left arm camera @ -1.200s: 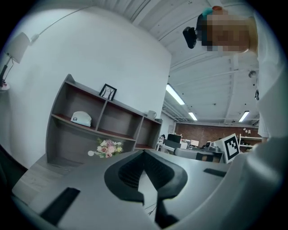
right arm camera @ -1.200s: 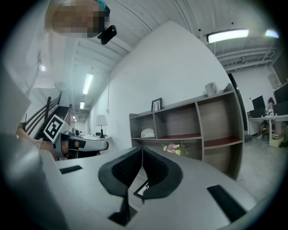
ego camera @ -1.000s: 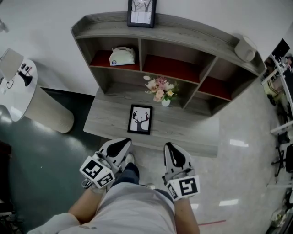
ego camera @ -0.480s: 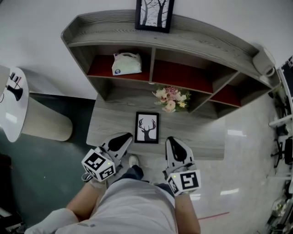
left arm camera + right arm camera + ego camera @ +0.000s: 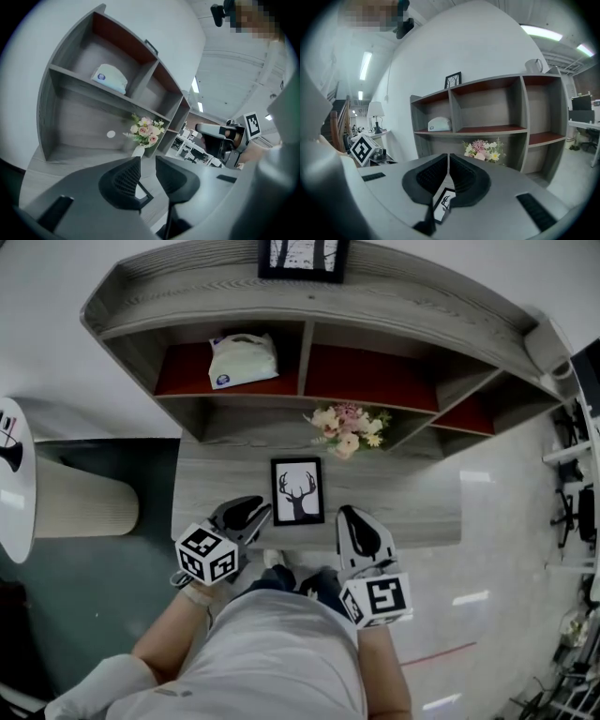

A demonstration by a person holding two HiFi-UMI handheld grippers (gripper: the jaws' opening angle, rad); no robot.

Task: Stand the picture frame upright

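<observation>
Person [image 5: 281, 652] closer, picture frame [image 5: 298, 490] flat, grey desk [image 5: 403, 507]

A grey wooden shelf unit [image 5: 309, 296] with red-lined compartments is set along the far side of the grey wooden desk [image 5: 220, 498]. A white padded pouch [image 5: 244, 360] is kept in the left compartment. A black-framed tree print [image 5: 302, 257] is stood on top. A pink and cream flower bouquet [image 5: 347, 427] is placed on the desk below the middle compartment. A round white side table [image 5: 17, 507] is seen at the left.
</observation>
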